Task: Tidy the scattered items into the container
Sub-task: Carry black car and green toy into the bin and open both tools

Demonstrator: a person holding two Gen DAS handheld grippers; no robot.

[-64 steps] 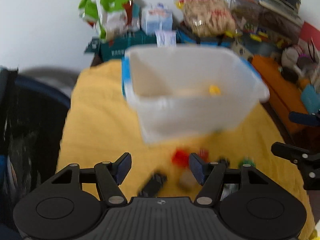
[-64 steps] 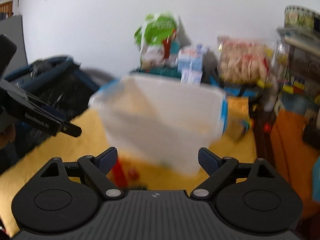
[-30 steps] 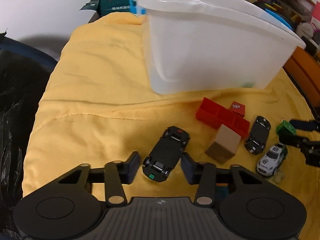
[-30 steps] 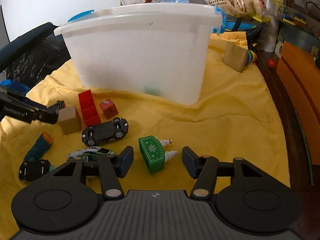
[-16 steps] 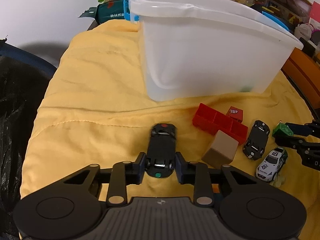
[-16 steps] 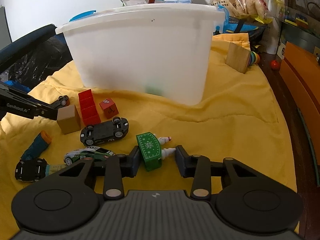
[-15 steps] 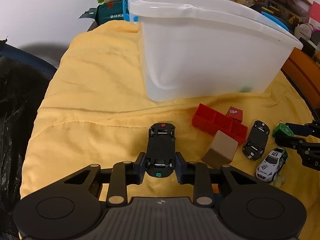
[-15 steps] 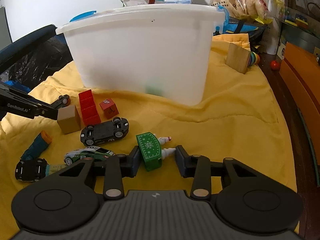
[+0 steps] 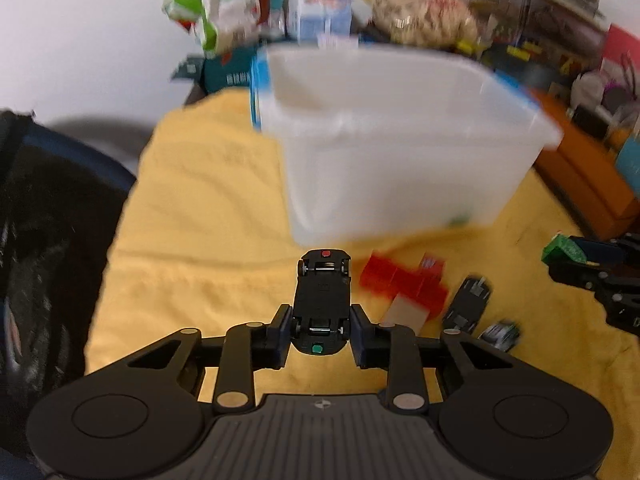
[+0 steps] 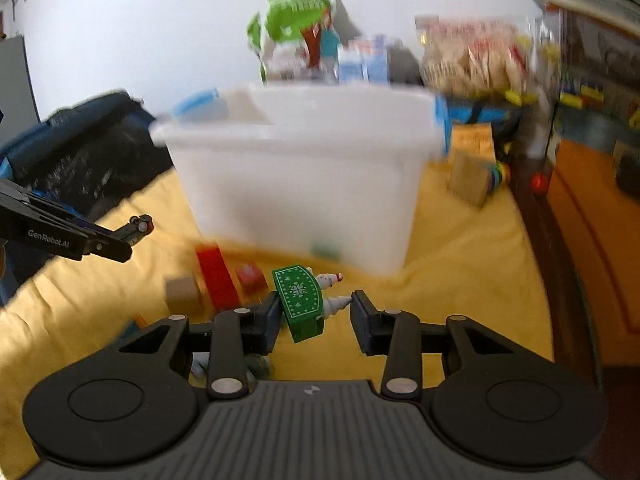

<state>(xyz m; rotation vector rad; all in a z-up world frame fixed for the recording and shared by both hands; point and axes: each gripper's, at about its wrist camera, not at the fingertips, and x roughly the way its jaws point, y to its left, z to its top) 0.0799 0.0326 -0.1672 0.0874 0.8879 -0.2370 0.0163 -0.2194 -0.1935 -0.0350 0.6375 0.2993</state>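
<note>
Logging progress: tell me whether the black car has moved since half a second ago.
Yes. The black car, clamped in the left gripper, has lifted off the yellow cloth, up toward the bin.

Left gripper (image 9: 319,330): matte black, ribbed housing, silver screws. Right gripper (image 10: 316,317): same, dark-blue pads.

Black toy car (image 9: 321,304) and green snowflake block (image 10: 300,300) held clear of the yellow cloth before the white tub (image 9: 400,152).
</note>
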